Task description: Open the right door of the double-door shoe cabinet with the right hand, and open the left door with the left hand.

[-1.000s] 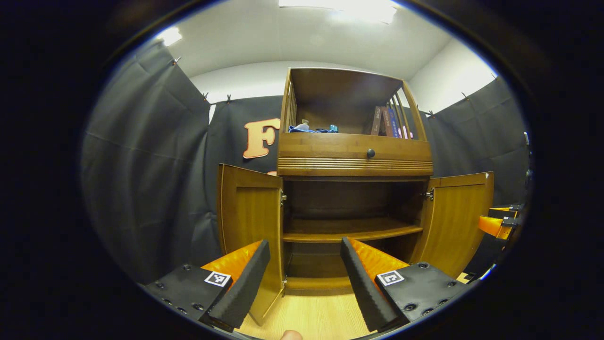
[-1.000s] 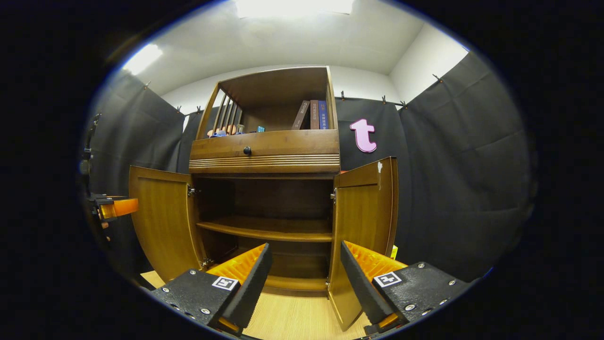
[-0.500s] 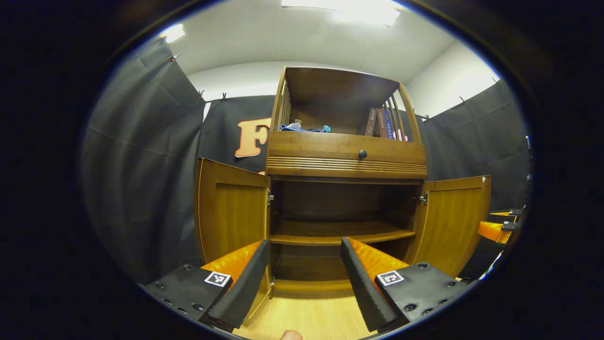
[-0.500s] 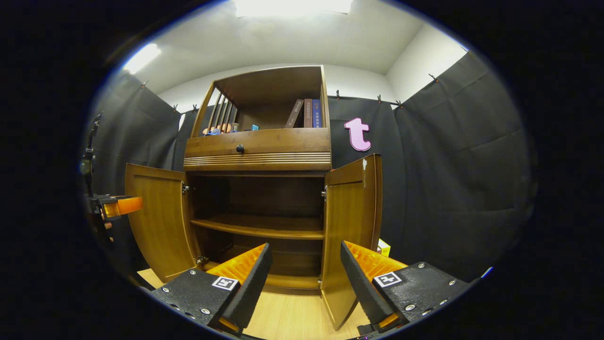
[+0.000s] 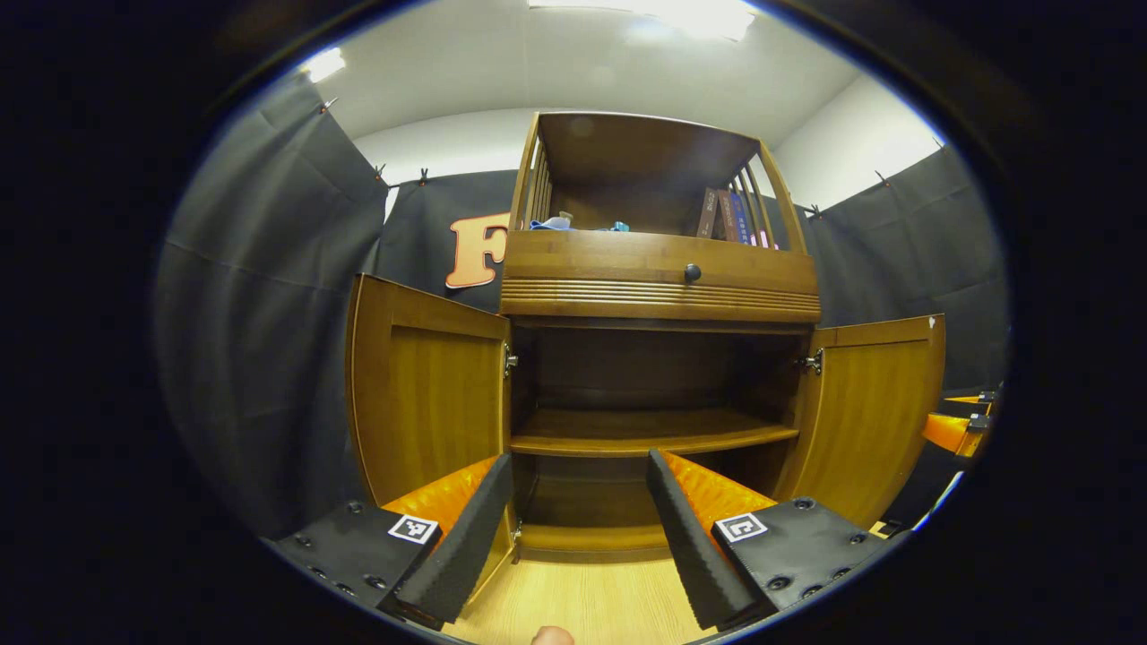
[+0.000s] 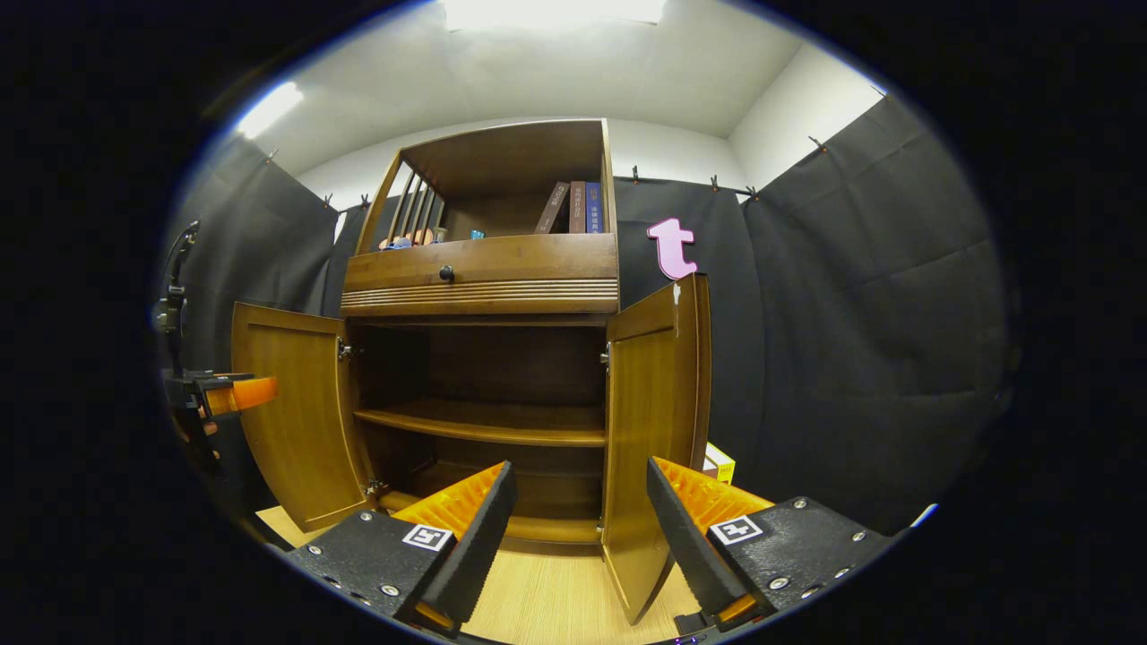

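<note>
Both doors hang wide off the cabinet [image 5: 659,287]: left door [image 5: 428,394], right door [image 6: 652,421]. Step judged done; best to draw both tools straight back without clipping either door. Left tool [image 5: 578,528] and right tool [image 6: 578,528] gape, holding nothing. Cabinet: glossy brown wood, ribbed drawer front, round knob [image 5: 691,271].

I see bright ceiling lights [image 5: 690,13] blown out at the top of both views, glaring white. The cabinet's interior [image 6: 502,367] sits in deep shadow. Fisheye distortion bows straight edges toward the rim; focus looks sharp throughout.
</note>
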Available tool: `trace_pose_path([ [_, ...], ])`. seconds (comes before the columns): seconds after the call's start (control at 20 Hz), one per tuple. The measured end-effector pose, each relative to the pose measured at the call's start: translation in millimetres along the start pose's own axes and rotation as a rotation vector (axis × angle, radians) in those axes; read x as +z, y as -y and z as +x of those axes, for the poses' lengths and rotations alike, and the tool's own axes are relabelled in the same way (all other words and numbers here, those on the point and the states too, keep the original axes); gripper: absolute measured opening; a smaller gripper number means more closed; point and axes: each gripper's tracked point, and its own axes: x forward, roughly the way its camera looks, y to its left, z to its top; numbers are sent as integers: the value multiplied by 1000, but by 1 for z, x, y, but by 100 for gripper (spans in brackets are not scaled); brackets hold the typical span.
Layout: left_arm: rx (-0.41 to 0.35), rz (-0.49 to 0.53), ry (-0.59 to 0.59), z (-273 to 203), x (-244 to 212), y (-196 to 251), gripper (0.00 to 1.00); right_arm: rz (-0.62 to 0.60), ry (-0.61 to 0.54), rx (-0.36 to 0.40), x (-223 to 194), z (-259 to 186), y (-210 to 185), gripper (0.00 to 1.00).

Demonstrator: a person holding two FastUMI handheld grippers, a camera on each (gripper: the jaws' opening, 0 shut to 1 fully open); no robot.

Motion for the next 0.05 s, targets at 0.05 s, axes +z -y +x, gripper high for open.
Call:
trace_pose_path([
  [0.05, -3, 1, -5, 1, 0, 2, 99, 4, 1, 4, 0, 0, -1, 95],
])
